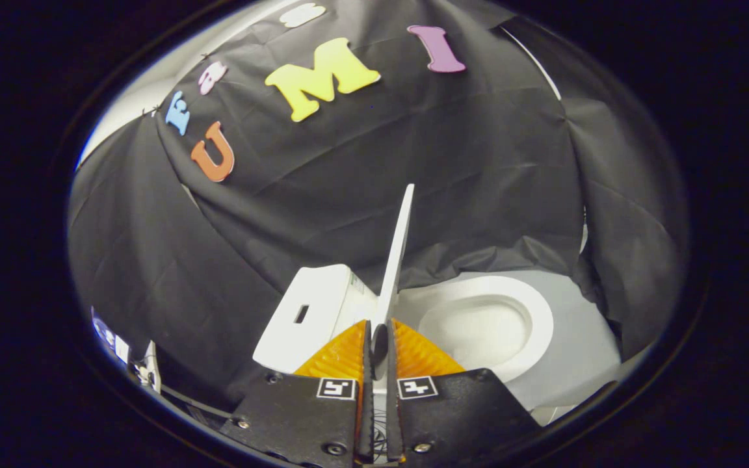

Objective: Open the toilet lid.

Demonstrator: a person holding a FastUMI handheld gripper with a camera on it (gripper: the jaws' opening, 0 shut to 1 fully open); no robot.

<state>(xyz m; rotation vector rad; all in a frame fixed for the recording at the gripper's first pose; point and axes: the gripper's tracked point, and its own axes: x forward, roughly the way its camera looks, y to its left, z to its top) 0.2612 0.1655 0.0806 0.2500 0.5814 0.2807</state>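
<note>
A white toilet stands against the black cloth. Its thin white lid (397, 250) is raised nearly upright and seen edge-on, rising from between my fingers. My gripper (380, 328) is shut on the lid's lower edge, one finger pressing each face. To the right of the lid lies the open white seat ring (530, 309) around the bowl (478, 328). To the left of the lid sits the white tank (313, 312) with a small dark slot on its top.
Black cloth (361, 169) drapes the wall behind and to both sides of the toilet. A white base surface (576, 361) spreads around the seat on the right. Some cables and small fittings (140, 370) sit low on the left.
</note>
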